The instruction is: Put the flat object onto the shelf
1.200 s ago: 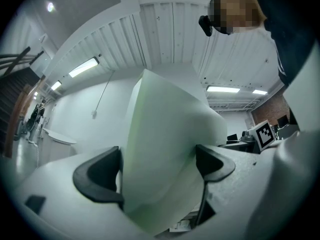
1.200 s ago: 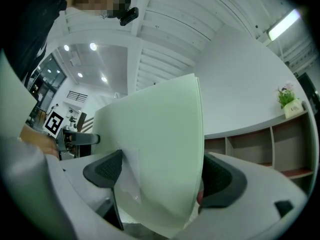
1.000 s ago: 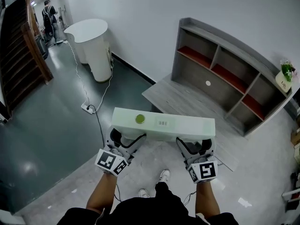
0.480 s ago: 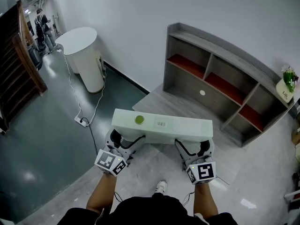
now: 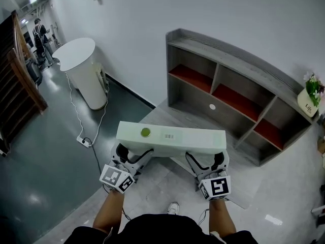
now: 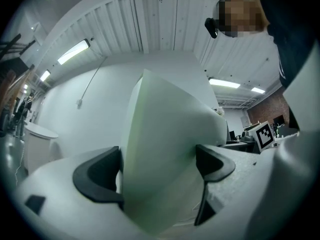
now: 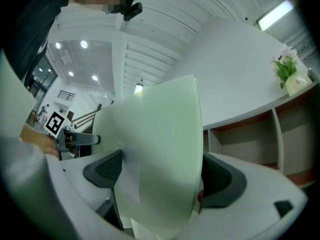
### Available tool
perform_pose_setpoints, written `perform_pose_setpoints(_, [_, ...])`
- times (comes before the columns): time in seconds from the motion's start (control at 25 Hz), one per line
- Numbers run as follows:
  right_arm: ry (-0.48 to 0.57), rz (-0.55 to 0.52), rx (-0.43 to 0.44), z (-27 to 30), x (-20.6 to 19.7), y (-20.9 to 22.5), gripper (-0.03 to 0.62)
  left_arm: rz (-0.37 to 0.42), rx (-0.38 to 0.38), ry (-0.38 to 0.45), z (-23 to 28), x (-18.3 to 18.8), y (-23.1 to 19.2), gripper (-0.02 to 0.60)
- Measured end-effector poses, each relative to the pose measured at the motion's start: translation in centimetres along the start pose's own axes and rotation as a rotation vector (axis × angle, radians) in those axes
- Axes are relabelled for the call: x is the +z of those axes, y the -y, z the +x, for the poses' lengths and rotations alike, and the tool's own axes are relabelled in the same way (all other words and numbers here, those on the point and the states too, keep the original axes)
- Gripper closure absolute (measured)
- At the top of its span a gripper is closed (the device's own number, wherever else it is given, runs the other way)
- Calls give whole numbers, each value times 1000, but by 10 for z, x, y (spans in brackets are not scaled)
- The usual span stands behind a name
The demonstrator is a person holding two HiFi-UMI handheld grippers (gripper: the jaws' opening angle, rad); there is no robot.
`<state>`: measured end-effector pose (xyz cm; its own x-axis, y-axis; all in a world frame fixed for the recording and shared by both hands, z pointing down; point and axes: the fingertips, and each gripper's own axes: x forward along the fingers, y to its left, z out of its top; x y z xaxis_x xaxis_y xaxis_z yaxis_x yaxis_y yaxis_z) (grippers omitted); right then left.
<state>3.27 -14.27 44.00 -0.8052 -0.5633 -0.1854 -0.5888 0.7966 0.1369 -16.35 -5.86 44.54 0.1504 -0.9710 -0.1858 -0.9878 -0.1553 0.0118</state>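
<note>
Grey shelf [image 5: 228,95] stands vs. the wall ahead, w/ red-floored bays; the flat object [image 5: 172,136], a long pale-green panel, is in the air well short of it, roughly level. I hold it by its near long edge; left tongs [image 6: 157,169] are clamped on it toward the left end, right tongs [image 7: 157,176] likewise toward the right end. It looks stiff, light and smooth-faced, so prob. slippery; I'd keep both grips near the ends, even, no twist. Small plant pot [image 5: 308,93] sits on the shelf's right end; tiny green dot [image 5: 145,132] on the panel.
</note>
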Motion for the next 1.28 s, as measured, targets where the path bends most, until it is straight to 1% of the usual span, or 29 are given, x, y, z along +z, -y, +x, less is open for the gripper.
perform_pose_setpoints(0.36, [9, -1, -36, 10, -5, 39, 105, -2, -33, 9, 46, -5, 4, 109])
perform_pose_setpoints(0.48, [13, -19, -54, 15, -8, 51, 105, 0, -52, 17, 63, -9, 2, 109])
perform_pose_setpoints(0.68, [15, -45, -95, 33, -8, 73, 105, -19, -91, 37, 97, -15, -8, 109])
perform_pose_setpoints(0.84, [15, -52, -136, 53, -9, 93, 105, -29, -137, 40, 133, -15, -21, 109])
perform_pose_setpoints(0.96, [14, -59, -175, 70, -6, 108, 105, -35, -187, 39, 163, -12, -33, 109])
perform_pose_setpoints(1.28, [35, -102, -288, 112, 13, 130, 105, -31, -310, 81, 227, 10, -65, 109])
